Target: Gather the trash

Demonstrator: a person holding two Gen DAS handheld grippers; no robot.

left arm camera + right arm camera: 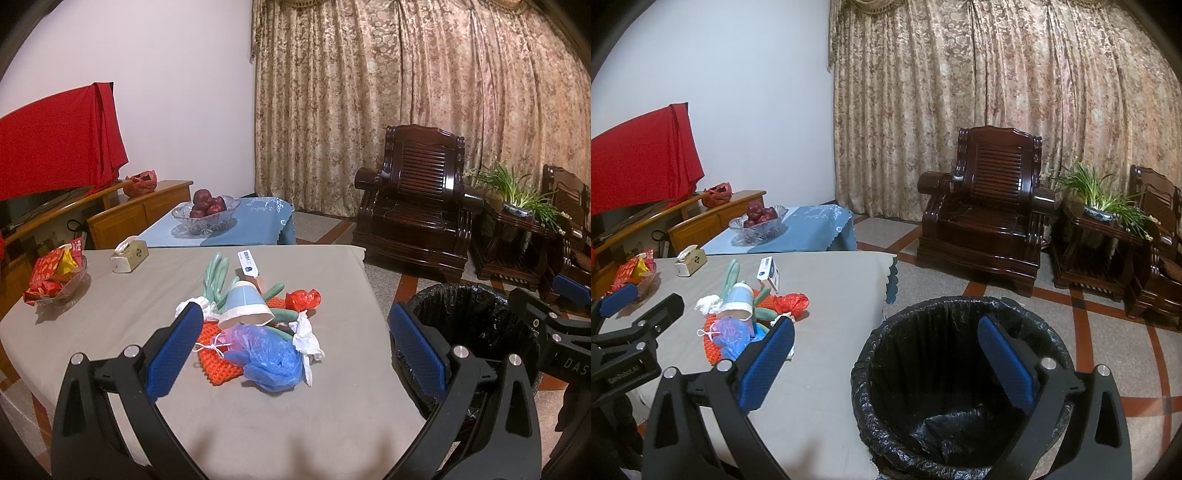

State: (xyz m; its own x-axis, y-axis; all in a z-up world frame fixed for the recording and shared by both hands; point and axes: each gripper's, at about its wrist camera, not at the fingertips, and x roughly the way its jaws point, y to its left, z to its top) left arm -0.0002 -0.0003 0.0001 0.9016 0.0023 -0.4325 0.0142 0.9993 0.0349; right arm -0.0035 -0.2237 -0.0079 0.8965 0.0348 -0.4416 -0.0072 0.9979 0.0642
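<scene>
A heap of trash lies on the grey table point(258, 424): a blue plastic bag point(269, 358), a tipped paper cup point(243, 304), a crumpled red bag point(303, 298), white tissue point(306, 341), green rubber gloves point(216, 277), a small box point(249, 264) and an orange knitted mat point(214, 363). My left gripper point(295, 350) is open and empty, just short of the heap. My right gripper point(886, 360) is open and empty above the rim of the bin with a black liner point(960, 387), right of the table. The heap also shows in the right wrist view point(746, 317).
On the table's left stand a tissue box point(129, 254) and a glass dish of red snack packets point(55, 277). Behind is a blue-clothed table with a bowl of apples point(205, 214). A dark wooden armchair point(417, 206), a side table with a plant point(517, 199) and curtains stand beyond.
</scene>
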